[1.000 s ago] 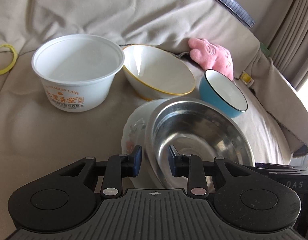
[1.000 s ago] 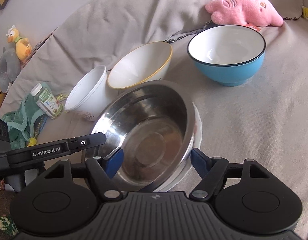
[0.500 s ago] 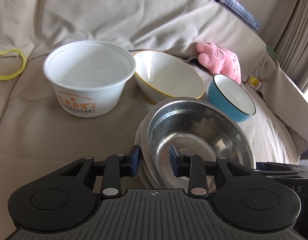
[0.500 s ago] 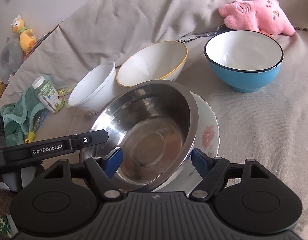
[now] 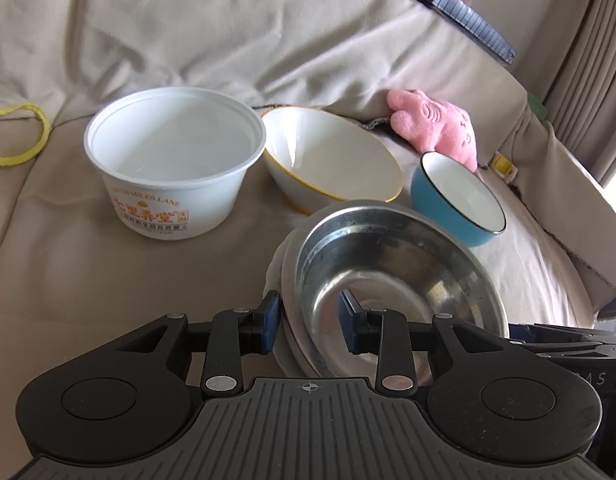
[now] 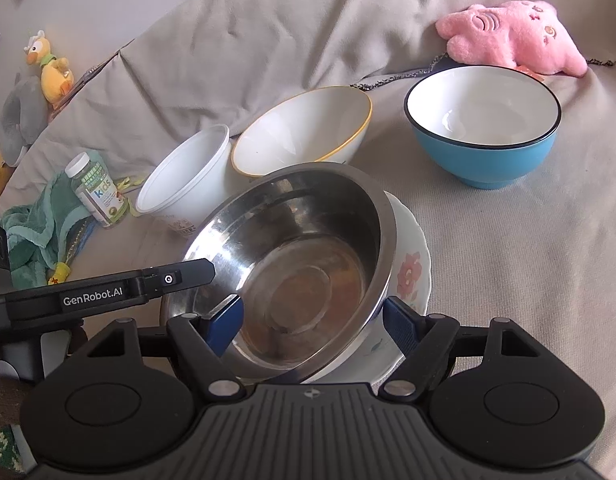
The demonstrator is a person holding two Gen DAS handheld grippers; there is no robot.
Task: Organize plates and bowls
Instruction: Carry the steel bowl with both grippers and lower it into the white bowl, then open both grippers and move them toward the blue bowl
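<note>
A steel bowl sits tilted on a white floral plate on the beige sofa. My left gripper straddles the near rims of bowl and plate, one finger outside, one inside the bowl; the gap looks wider than the rims. My right gripper is open, its fingers either side of the bowl's near edge. Behind stand a white plastic tub, a yellow-rimmed white bowl and a blue bowl.
A pink plush toy lies behind the blue bowl. A vitamin bottle and green cloth lie at the left. A yellow band lies on the cushion. The sofa back rises behind.
The left view has pulled back and risen a little; the bowl and plate stack sits lower and more tilted in it. The right gripper has moved slightly back from the bowl.
</note>
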